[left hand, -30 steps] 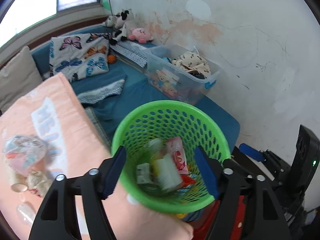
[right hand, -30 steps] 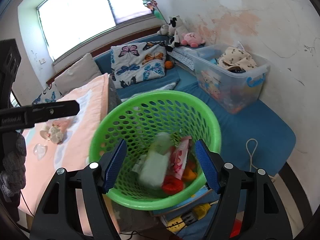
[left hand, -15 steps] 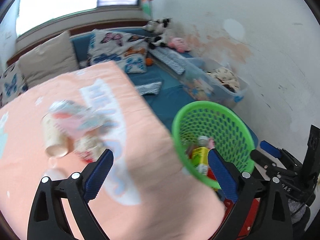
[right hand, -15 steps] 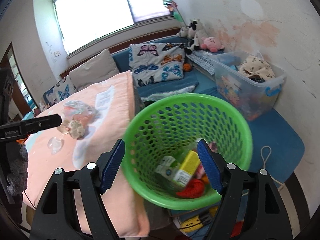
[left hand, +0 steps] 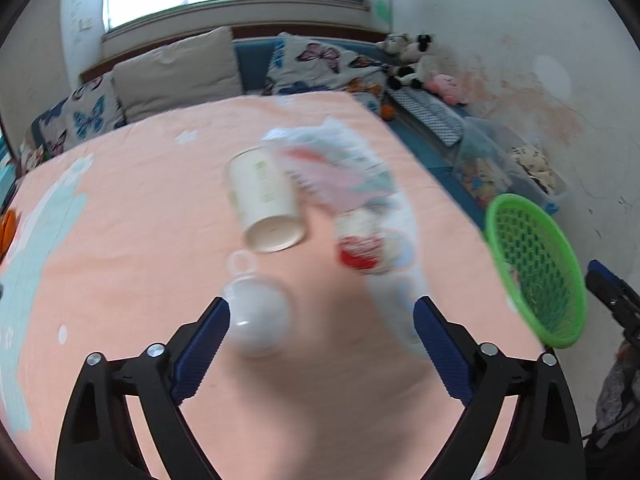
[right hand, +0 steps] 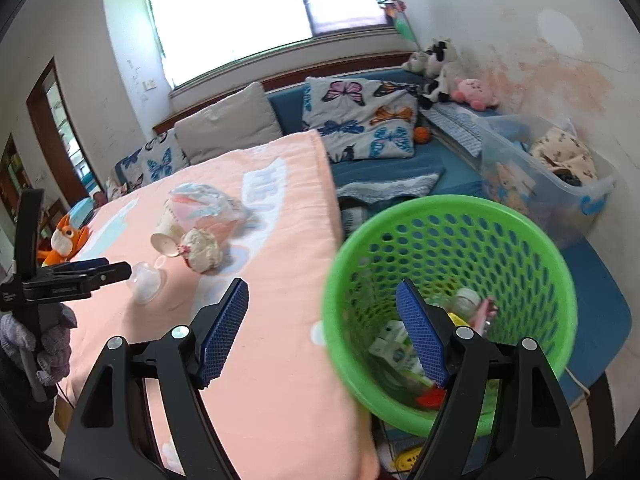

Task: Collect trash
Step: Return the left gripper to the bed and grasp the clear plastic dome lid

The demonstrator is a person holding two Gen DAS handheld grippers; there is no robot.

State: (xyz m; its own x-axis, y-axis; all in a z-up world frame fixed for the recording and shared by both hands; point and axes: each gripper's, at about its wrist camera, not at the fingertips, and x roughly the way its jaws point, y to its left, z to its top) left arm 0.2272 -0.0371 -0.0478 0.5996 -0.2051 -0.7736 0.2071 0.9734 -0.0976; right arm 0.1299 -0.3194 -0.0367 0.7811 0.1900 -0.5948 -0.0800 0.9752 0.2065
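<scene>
The peach blanket [left hand: 120, 208] carries a paper cup [left hand: 264, 200] on its side, mouth toward the camera. Beyond the blanket's edge stands the green basket [right hand: 448, 216]. The left gripper [left hand: 322, 338], wide, is closing on nothing; the right gripper [right hand: 320, 324] is opening, empty.

**Peach, green and blue in a cluttered room**

A peach-pink blanket [right hand: 280, 360] with pale blue lettering covers the bed. Beside it stands a bright green perforated basket [right hand: 452, 220]. White cushions printed with blue, orange and purple butterflies [right hand: 360, 124] line a blue couch [right hand: 440, 160]. A cream paper cup [left hand: 264, 196] lies near a pink plush toy [right hand: 476, 94].
</scene>
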